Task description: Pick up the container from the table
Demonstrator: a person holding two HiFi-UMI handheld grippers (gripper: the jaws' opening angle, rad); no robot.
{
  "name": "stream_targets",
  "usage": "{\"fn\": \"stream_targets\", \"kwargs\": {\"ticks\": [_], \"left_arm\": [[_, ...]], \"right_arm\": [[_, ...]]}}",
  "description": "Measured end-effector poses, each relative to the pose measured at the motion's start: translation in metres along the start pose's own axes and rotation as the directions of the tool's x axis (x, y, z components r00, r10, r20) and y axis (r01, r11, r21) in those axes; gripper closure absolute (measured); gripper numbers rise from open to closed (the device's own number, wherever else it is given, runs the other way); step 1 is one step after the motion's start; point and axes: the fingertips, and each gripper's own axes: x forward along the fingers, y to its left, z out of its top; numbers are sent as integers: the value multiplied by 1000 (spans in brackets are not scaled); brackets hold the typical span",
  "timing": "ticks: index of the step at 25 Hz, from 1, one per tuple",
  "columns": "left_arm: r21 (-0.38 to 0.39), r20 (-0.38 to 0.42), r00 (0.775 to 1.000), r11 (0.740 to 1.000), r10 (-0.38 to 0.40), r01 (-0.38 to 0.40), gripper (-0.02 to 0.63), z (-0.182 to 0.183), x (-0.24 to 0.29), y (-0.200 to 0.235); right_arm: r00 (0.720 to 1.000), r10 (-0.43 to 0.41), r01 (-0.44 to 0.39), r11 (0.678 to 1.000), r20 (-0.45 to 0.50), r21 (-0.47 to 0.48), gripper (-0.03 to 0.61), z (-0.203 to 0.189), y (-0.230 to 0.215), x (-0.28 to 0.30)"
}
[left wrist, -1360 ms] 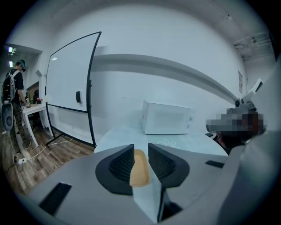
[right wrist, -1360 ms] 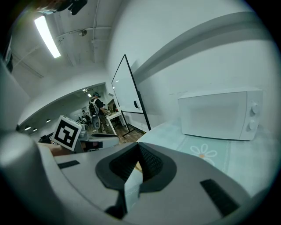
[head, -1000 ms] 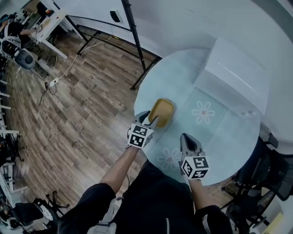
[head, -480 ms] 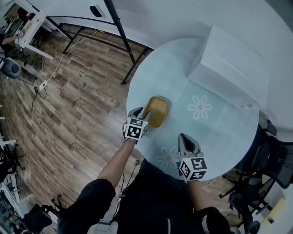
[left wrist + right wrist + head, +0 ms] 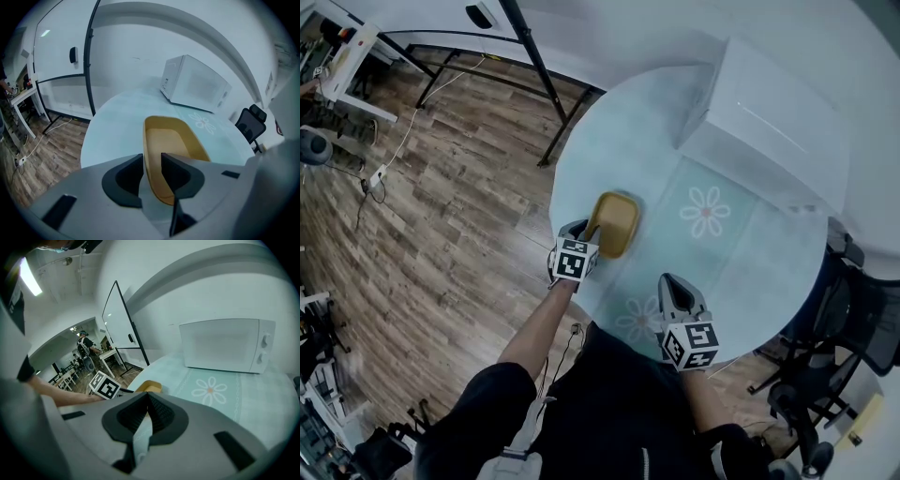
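A shallow yellow container (image 5: 614, 223) lies near the left edge of the round pale-blue table (image 5: 750, 272). My left gripper (image 5: 586, 236) is down at its near end. In the left gripper view the container (image 5: 171, 145) has its near left rim wall standing between the two jaws of the left gripper (image 5: 152, 161). The jaws are closing, and a gap still shows between the rim and the right jaw. My right gripper (image 5: 670, 286) hovers over the table's near edge with its jaws together and nothing in them. From the right gripper (image 5: 147, 397) the container (image 5: 149, 386) is just visible beyond the jaw tips.
A white microwave (image 5: 769, 122) stands at the table's far right side. Flower prints mark the tablecloth. A black office chair (image 5: 853, 328) is right of the table. Black stand legs (image 5: 534, 66) reach the wooden floor beyond the table's left edge.
My left gripper has dropped to the container's near end and now straddles its rim. The right gripper has sunk a little.
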Motion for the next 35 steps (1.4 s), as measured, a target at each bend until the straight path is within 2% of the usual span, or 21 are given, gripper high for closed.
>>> {"fn": "stream_targets", "kwargs": {"ticks": [7,16,25,35], "left_arm": [[-16,-17,1000,1000,24,-24,583,-12,5,7],[-4,23,999,1000,-29,29,591,-5,-5,-7],[51,73,997,999,-16,12,591,13,-27,-20],[51,104,994,999,10,-15,591,16,-70,-52]], "right_arm": [[1000,-4,4,1000,-12,15,554,-8,0,-1],[1000,-5,6,1000,-18,21,554,-12,2,1],[1000,-26,26,1000,12,2,554,-13,-2,-6],[996,35,-34,999,85,-18,554,0,0,-30]]}}
